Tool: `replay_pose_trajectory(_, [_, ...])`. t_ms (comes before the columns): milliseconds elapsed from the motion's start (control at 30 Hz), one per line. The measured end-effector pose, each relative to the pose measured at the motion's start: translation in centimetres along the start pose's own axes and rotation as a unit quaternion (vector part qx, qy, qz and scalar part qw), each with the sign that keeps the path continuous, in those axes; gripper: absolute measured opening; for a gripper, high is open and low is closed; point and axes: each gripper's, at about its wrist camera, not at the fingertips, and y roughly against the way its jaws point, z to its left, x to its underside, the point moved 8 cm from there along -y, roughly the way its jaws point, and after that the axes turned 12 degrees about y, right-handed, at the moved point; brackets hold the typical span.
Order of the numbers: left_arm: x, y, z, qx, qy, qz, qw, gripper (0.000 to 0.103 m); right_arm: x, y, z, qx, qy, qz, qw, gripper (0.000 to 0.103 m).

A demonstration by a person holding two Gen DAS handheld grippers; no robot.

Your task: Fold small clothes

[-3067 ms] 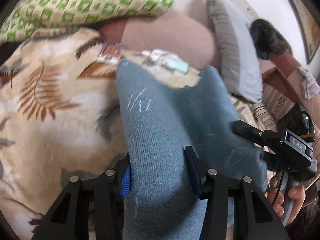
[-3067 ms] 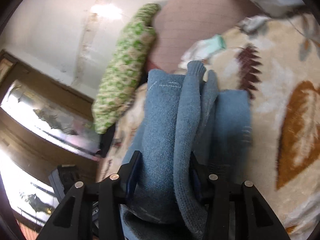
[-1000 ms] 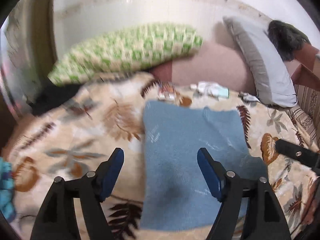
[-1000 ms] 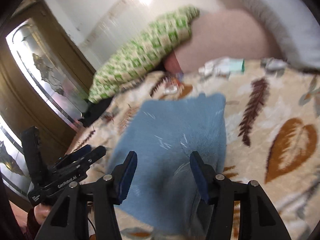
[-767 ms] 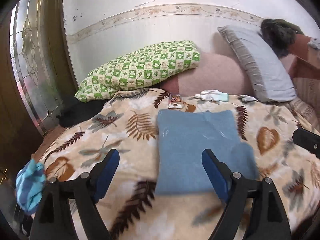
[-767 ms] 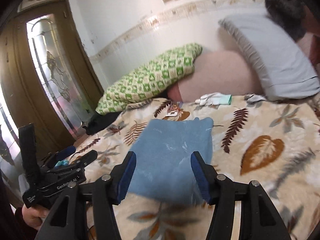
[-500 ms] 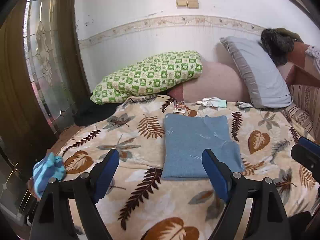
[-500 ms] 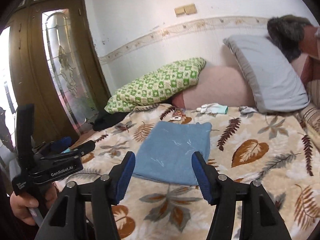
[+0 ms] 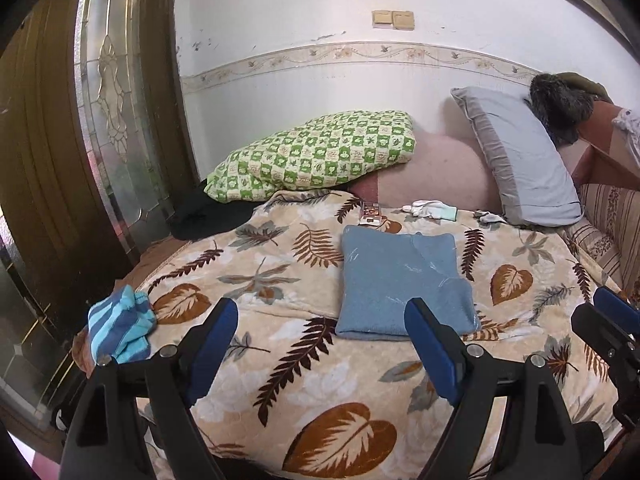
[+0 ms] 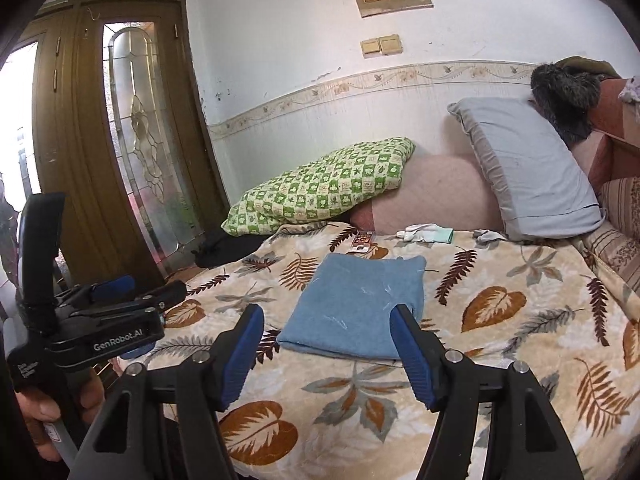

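Blue sweater [image 9: 400,280] folded, both claws off it.
Left gripper [image 9: 322,342] gapes empty; right gripper [image 10: 326,346], just widened, empty. Careless reach for striped cloth [image 9: 120,328] could rumple the fold.

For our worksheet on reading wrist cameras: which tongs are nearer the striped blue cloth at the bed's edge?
Left. The left tongs hang open just beside the striped blue cloth. The right tongs, also open, sit further along the bed edge, facing the folded blue sweater.
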Motion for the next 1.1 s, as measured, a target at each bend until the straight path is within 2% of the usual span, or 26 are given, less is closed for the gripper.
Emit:
replay_pose_trajectory(433, [-0.7,0.0,1.0,-0.024,0.007,-0.021,0.9995,0.086,0.5,-1.4,0.9,-0.020,0.013,0.014,1.000,0.069])
replay_pose_trajectory(700, [-0.6,-0.2,1.8,-0.022,0.013,-0.016,0.9995,0.086,0.4,-1.6,1.2,-0.024,0.014,0.007,1.000,0.069])
replay_pose_trajectory(1100, [-0.6,0.9,2.2,0.002,0.022,-0.022,0.9995,0.086,0.0,-1.2,1.8,-0.028,0.019,-0.004,0.999,0.069])
